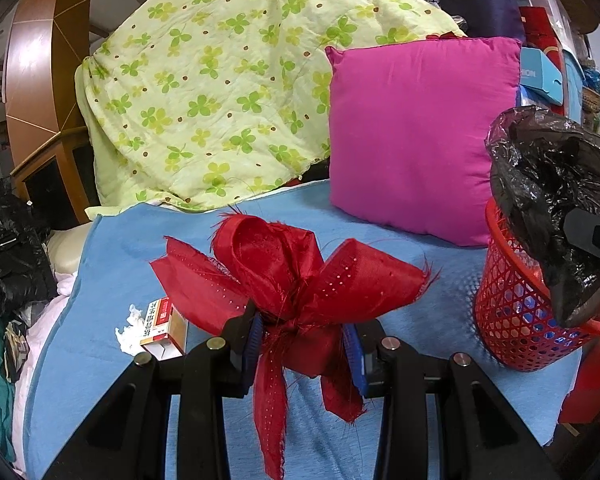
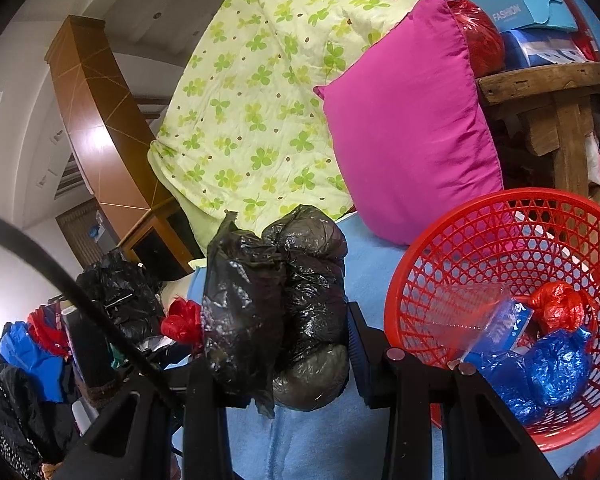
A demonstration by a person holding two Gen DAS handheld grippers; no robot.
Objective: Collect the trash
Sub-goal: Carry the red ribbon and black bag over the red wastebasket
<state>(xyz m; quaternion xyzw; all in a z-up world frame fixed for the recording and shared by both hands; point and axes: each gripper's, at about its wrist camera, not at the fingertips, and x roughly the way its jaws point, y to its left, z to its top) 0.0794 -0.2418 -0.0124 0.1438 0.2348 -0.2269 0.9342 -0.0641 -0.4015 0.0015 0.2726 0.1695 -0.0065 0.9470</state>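
The left gripper (image 1: 302,334) is clamped on the knot of a red ribbon bow (image 1: 296,276) above the blue bed cover (image 1: 380,420), and the right gripper (image 2: 276,344) holds a crumpled black plastic bag (image 2: 276,304) beside the red mesh basket (image 2: 512,216). The basket stands on the bed in front of a pink pillow (image 1: 416,136), with blue and red plastic wads and a clear printed wrapper inside. A pale blue box (image 2: 516,6) behind reads "FASHION"; the red-and-white carton (image 1: 165,326) by a tissue carries characters I cannot read.
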